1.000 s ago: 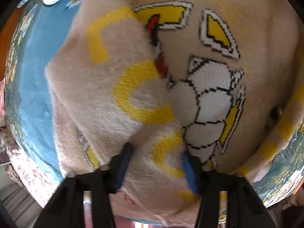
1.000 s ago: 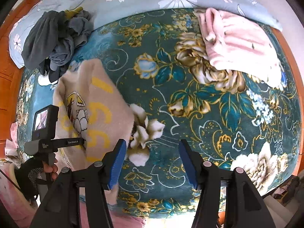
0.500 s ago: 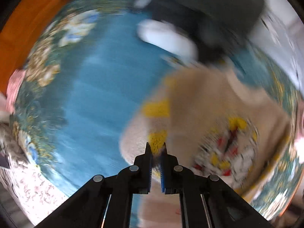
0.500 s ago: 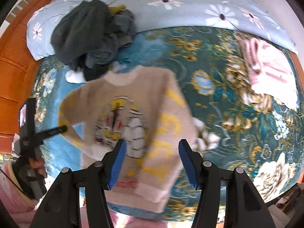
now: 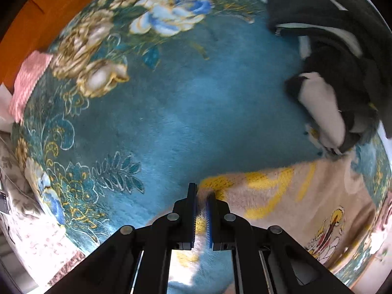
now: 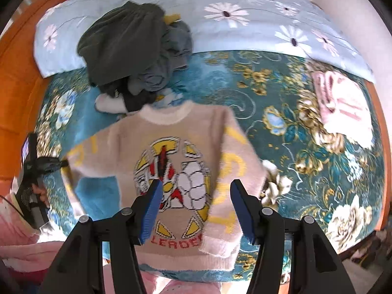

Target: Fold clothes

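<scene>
A beige fuzzy sweater (image 6: 171, 147) with yellow sleeve marks and a knitted picture lies front-up on the teal floral bedspread (image 6: 281, 112). My left gripper (image 5: 201, 197) is shut on the end of the sweater's left sleeve (image 5: 257, 191), stretched out to the left. It shows in the right wrist view (image 6: 61, 164) at the sleeve's tip. My right gripper (image 6: 196, 191) is open and empty, hovering above the sweater's lower chest. The right sleeve (image 6: 232, 171) lies along the body's side.
A pile of dark grey clothes (image 6: 132, 49) sits just beyond the sweater's collar and shows in the left wrist view (image 5: 343, 61). A pink folded garment (image 6: 340, 103) lies at the right. A daisy-print quilt (image 6: 245, 22) runs along the back. An orange wooden bed frame (image 6: 17, 85) borders the left.
My left gripper closed on the left sleeve and drew it outward to the left, unfolding it from across the chest. The right gripper swung left over the sweater, staying open.
</scene>
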